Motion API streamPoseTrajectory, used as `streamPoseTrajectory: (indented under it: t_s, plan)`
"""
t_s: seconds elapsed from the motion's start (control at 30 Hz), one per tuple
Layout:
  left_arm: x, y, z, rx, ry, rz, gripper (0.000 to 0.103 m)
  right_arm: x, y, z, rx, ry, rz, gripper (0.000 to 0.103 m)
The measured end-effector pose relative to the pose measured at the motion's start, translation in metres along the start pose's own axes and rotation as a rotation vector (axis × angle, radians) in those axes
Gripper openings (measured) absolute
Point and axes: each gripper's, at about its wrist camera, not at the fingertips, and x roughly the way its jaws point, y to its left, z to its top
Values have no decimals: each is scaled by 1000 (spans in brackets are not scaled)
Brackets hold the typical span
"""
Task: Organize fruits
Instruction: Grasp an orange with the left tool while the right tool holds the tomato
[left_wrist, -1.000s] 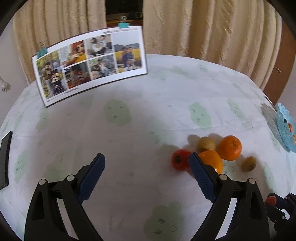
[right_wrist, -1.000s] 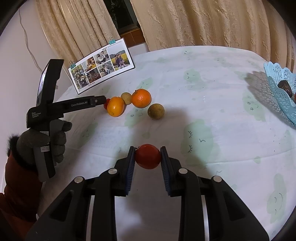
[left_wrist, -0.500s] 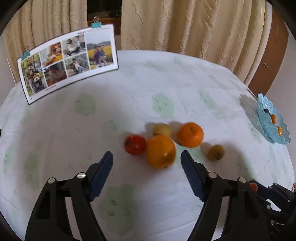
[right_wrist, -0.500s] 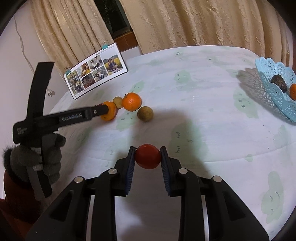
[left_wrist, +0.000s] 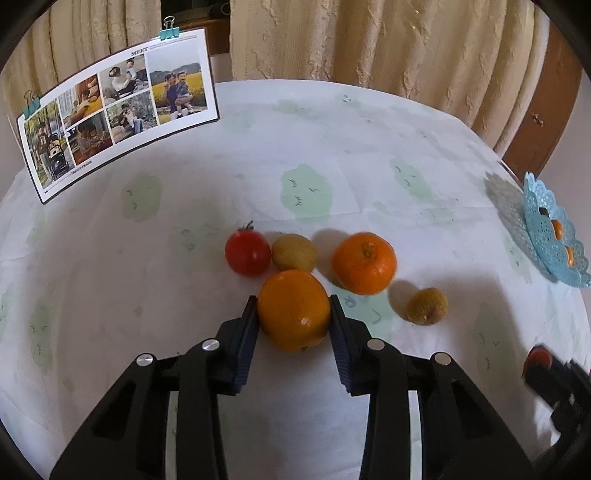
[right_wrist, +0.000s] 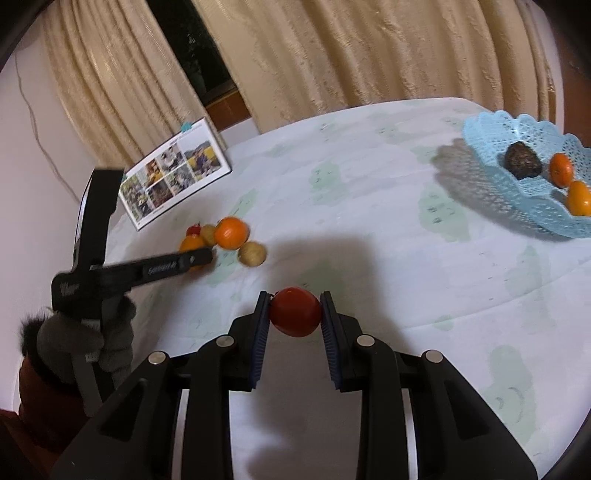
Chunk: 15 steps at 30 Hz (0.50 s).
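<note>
Left wrist view: the left hand-held gripper (left_wrist: 294, 314) is clamped on an orange (left_wrist: 293, 309) resting on the counter (left_wrist: 369, 147), with a tomato (left_wrist: 247, 252) at 11 o'clock and a mandarin (left_wrist: 364, 262) at 1 o'clock. The right hand-held gripper (right_wrist: 294, 313) is clamped on a red tomato (right_wrist: 294, 312); the blue basket (right_wrist: 480, 136) sits at 2 o'clock.

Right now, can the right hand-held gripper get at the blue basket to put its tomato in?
Probably yes. The right hand-held gripper holds the tomato, and only bare tablecloth lies between it and the open-topped blue basket.
</note>
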Motion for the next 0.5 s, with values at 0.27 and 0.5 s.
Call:
streamPoseTrajectory:
  t_s: [0.27, 0.5]
  plan:
    - [-19, -9, 1, 15, -30, -13, 37, -22, -25, 15, 47, -86, -43, 28]
    - [-31, -24, 5, 39, -52, -32, 37, -56, -65, 29, 135, -210, -140, 28]
